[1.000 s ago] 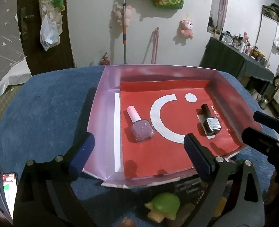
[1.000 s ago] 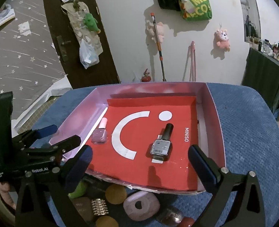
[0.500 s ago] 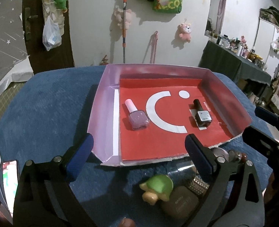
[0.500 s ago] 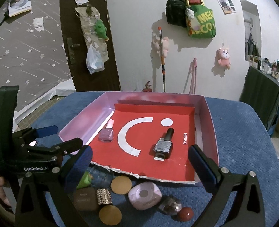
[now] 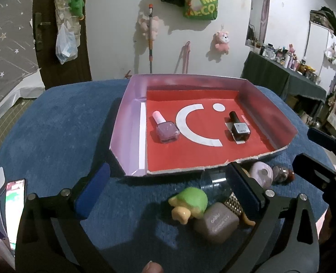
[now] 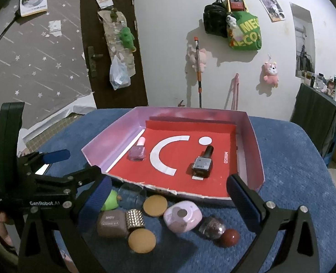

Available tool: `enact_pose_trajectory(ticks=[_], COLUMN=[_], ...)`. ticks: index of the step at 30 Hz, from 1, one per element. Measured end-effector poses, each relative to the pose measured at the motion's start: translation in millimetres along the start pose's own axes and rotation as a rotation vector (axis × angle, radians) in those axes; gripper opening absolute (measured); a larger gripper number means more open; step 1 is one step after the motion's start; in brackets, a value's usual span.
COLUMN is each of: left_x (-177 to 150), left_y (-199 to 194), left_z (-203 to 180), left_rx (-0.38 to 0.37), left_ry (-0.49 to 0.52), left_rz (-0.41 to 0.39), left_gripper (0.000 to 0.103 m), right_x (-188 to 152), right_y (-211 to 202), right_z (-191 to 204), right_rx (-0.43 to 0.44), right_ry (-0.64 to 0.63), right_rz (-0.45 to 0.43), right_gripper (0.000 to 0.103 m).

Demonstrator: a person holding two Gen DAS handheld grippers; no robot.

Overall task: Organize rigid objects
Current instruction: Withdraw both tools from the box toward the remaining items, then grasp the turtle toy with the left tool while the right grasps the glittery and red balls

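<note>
A pink box [image 5: 131, 122] with a red liner holds a pink polish bottle [image 5: 165, 129] and a black polish bottle [image 5: 239, 129]. Both lie flat, also in the right wrist view: the pink bottle [image 6: 138, 151] and the black bottle [image 6: 202, 163]. Loose items lie before the box: a green turtle toy [image 5: 190, 202], a brown case [image 6: 111, 224], a studded cylinder [image 6: 135, 219], two tan discs [image 6: 155, 204], a lilac case [image 6: 182, 216] and a red ball [image 6: 230, 237]. My left gripper [image 5: 168, 173] hovers above the turtle, its jaws opening and touching nothing. My right gripper [image 6: 170, 182] stands open above the loose items.
A blue cloth [image 5: 54, 125] covers the table. A lit phone [image 5: 14, 207] lies at its near left corner. Behind are a dark door [image 6: 113, 45], a wall hung with bags and plush toys, and a cluttered dark dresser [image 5: 281, 75] at the right.
Both grippers have drawn back from the box, which now looks smaller and farther. The loose items in front of it have come into view. The left jaws stand slightly wider.
</note>
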State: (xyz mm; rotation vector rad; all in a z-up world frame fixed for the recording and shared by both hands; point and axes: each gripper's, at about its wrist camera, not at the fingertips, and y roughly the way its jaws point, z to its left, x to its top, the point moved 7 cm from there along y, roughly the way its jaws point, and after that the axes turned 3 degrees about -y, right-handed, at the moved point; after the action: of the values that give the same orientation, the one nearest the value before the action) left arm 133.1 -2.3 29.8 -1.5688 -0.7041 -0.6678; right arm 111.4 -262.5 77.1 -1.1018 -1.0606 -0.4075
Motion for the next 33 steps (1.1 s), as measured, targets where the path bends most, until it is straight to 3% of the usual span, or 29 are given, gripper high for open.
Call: enact_pose_trajectory(ticks=[18, 33], left_x=[-33.9, -63.5], left_y=[-9.6, -3.1], left_z=[-9.0, -16.9], left_rx=[-0.018, -0.051], left_ry=[0.000, -0.005], left_rz=[0.010, 0.089], left_gripper=[0.103, 0.103], right_x=[-43.3, -78.9], right_y=[-12.2, -5.1], right_z=[3.7, -2.3], right_rx=[-0.041, -0.060], right_ry=[-0.003, 0.011], right_rz=[0.012, 0.085], right_gripper=[0.103, 0.103])
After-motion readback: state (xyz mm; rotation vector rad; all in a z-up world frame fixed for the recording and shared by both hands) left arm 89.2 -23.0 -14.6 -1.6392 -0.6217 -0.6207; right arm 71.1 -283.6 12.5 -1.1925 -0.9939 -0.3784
